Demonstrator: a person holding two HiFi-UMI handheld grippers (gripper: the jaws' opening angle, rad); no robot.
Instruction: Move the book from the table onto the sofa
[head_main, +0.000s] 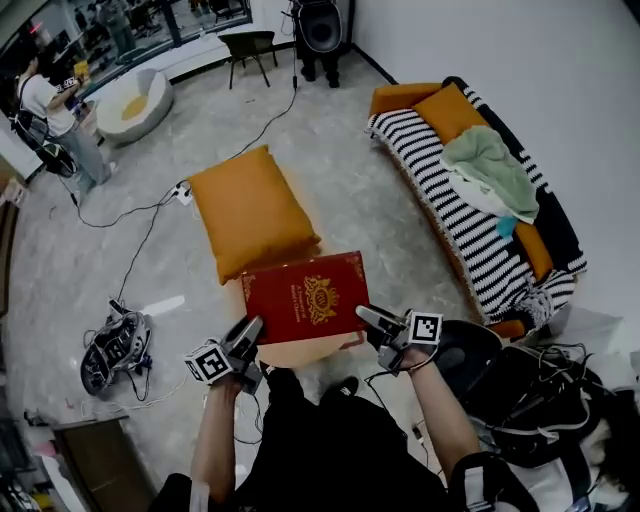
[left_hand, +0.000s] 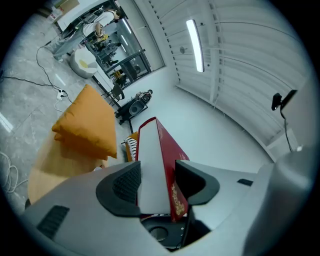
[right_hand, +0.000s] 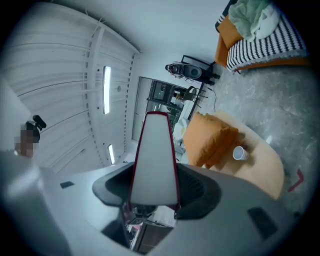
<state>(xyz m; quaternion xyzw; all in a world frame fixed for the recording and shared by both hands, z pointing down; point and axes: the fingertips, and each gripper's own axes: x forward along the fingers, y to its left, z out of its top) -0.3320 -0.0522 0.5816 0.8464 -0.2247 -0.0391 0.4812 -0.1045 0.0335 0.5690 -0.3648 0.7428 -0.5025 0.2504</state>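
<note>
- Left gripper (head_main: 248, 333): jaws set wide, clamped across the thickness of the book at its left edge.
- Book (head_main: 305, 295): red, cover up, roughly level. It is off the table (head_main: 300, 352), just beside the orange cushion (head_main: 250, 210).
- Right gripper (head_main: 372, 322): jaws equally wide, pinching the right edge.
- Sofa (head_main: 455, 215): well apart, at right. A green cloth (head_main: 490, 170) lies on part of the seat.
- Judgement: carry with both hands at matched pace and height so the book cannot twist loose. Aim for the bare striped stretch, set it down flat, then open both grips together.
</note>
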